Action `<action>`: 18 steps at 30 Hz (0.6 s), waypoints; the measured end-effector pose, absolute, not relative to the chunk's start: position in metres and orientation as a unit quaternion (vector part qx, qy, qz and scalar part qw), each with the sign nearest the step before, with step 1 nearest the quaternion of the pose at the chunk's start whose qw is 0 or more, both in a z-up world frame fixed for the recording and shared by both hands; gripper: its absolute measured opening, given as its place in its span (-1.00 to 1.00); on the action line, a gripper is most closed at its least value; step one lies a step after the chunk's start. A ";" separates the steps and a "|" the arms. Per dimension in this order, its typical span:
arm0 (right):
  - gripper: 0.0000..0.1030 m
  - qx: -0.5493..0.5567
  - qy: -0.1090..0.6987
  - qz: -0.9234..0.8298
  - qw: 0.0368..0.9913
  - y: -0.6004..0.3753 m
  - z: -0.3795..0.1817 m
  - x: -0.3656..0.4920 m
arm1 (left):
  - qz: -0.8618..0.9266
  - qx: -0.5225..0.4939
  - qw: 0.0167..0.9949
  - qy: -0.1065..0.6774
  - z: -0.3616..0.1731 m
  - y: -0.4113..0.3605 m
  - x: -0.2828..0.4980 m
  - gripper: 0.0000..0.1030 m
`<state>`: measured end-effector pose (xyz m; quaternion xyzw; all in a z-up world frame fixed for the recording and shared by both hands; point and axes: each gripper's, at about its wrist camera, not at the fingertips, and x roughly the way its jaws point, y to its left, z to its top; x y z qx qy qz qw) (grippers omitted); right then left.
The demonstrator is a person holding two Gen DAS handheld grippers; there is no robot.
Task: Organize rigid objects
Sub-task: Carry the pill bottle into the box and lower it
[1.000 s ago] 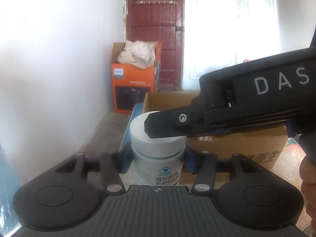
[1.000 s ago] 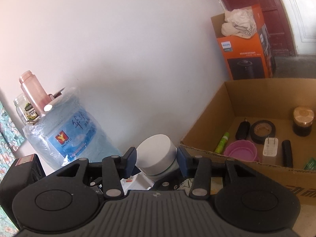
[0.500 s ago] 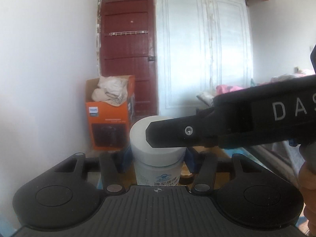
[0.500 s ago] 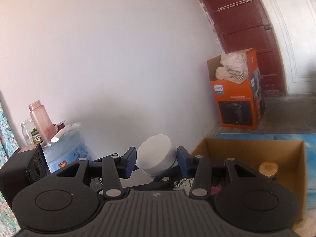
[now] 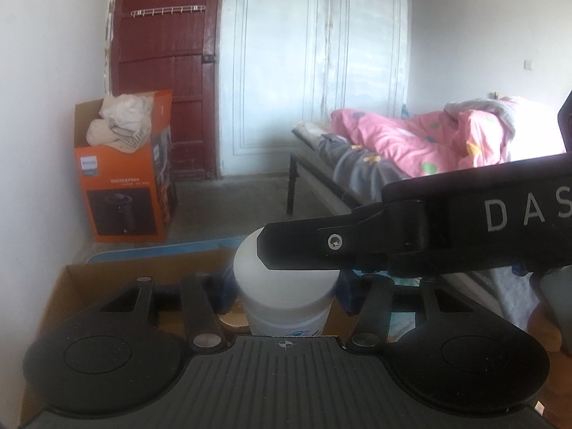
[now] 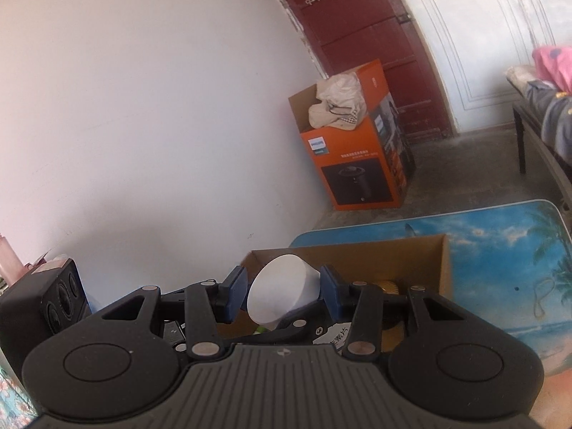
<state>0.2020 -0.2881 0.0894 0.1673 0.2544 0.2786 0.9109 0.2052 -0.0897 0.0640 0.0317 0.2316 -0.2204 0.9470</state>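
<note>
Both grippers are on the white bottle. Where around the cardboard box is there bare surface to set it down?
Free: the beach-print tabletop right of the cardboard box, bare to its edge. Crowded: inside the box, a gold-lidded jar sits beyond the white bottle; the rest is hidden. Left of the box, a black speaker blocks.

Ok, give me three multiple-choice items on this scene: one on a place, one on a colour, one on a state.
1. Where is the orange carton?
A. On the bed
B. On the floor by the red door
C. Inside the cardboard box

2. What colour is the white bottle's cap?
A. White
B. Green
C. Black

3. How is the white bottle held?
A. Lying loose on the table
B. By the left gripper alone
C. By both grippers: left on its body, right gripper on the cap

Answers: 1 B, it stands beside the door against the wall. 2 A, the cap shows plain white. 3 C, each wrist view shows blue pads against it.
</note>
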 end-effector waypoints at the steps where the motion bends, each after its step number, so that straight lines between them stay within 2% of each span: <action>1: -0.06 0.171 0.259 0.276 0.910 -0.292 0.083 0.208 | -0.222 0.033 0.945 0.239 0.061 -0.093 0.204 0.03; 11: -0.05 0.187 0.299 0.268 0.897 -0.318 0.035 0.248 | -0.232 0.060 0.918 0.315 0.036 -0.116 0.225 0.06; 15: -0.03 0.191 0.304 0.275 0.892 -0.320 0.028 0.252 | -0.229 0.078 0.914 0.325 0.035 -0.124 0.226 0.31; 18: -0.01 0.188 0.296 0.275 0.895 -0.322 0.031 0.249 | -0.225 0.089 0.914 0.325 0.036 -0.126 0.226 0.31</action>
